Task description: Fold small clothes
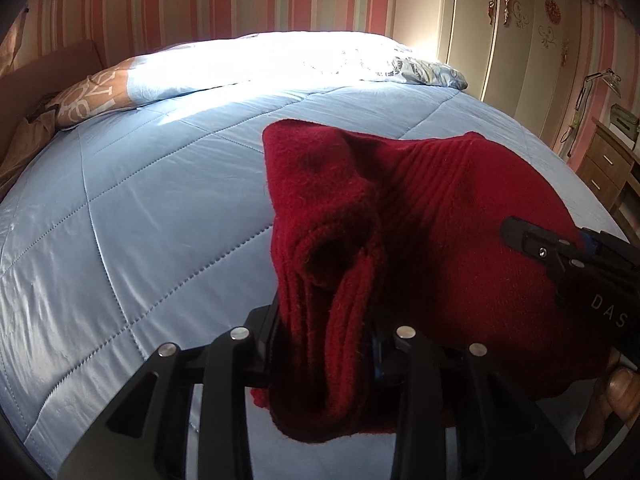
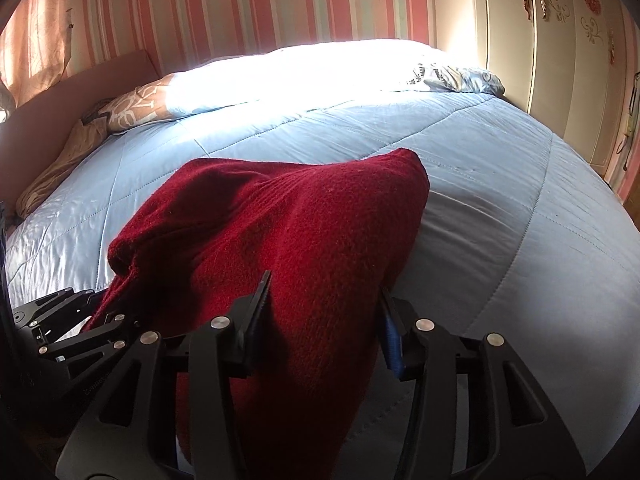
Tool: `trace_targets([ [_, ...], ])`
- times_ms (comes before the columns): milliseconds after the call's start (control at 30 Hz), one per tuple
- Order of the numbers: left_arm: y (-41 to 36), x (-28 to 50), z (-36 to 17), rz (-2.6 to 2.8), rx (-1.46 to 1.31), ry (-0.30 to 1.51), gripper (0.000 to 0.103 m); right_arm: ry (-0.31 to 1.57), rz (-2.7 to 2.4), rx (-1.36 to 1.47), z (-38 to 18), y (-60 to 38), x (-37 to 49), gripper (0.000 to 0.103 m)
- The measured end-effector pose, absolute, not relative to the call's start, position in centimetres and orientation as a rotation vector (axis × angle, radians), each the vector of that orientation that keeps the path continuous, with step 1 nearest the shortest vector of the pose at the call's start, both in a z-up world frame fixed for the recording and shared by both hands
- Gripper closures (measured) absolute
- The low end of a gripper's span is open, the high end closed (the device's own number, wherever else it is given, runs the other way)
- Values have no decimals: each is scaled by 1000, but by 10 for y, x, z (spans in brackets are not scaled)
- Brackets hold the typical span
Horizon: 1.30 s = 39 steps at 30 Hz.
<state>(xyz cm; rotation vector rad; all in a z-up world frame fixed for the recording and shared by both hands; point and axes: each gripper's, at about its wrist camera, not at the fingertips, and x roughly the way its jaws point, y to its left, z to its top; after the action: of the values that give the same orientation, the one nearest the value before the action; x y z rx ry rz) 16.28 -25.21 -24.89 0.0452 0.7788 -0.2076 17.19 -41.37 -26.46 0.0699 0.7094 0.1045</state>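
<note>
A dark red knitted garment (image 1: 440, 216) is held up over the light blue quilted bed (image 1: 140, 220). My left gripper (image 1: 324, 344) is shut on a bunched edge of it, and the folds hang between its fingers. My right gripper (image 2: 324, 312) is shut on another part of the same garment (image 2: 288, 232), which drapes over and between its fingers. The right gripper also shows at the right edge of the left wrist view (image 1: 560, 256). The left gripper shows at the lower left of the right wrist view (image 2: 68, 328).
Pillows (image 1: 224, 68) lie along the head of the bed in bright sunlight. A striped pink wall stands behind. A cream wardrobe (image 1: 520, 40) and a wooden nightstand (image 1: 608, 164) stand to the right. A cardboard panel (image 2: 80, 92) leans at the left.
</note>
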Motion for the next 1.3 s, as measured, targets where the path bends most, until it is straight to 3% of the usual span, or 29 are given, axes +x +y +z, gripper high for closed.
trace_targets([
  [33, -249, 162, -249, -190, 25, 777, 58, 710, 100, 64, -266, -414, 172, 50],
  [67, -245, 162, -249, -160, 5, 778, 50, 710, 86, 60, -266, -414, 171, 39],
  [100, -241, 160, -248, -129, -16, 784, 33, 709, 60, 59, -267, -415, 170, 26],
  [133, -234, 160, -249, -113, -47, 790, 23, 709, 47, 64, -268, -417, 168, 22],
  [167, -229, 159, -249, -111, -67, 798, 21, 711, 40, 77, -269, -420, 166, 20],
  [467, -210, 146, -234, -126, 27, 765, 19, 589, -79, 114, -225, -422, 112, 10],
  [700, -191, 135, -246, -118, -75, 816, 14, 866, -169, 14, -295, -411, 129, 9],
  [1000, -173, 115, -209, -57, -108, 634, 15, 773, -188, 4, -273, -401, 119, 8],
  [1133, -173, 130, -230, -72, -86, 726, 16, 731, -182, 7, -264, -398, 112, 7],
  [1300, -184, 139, -260, -79, 41, 792, 14, 839, -187, 15, -277, -400, 125, 8],
])
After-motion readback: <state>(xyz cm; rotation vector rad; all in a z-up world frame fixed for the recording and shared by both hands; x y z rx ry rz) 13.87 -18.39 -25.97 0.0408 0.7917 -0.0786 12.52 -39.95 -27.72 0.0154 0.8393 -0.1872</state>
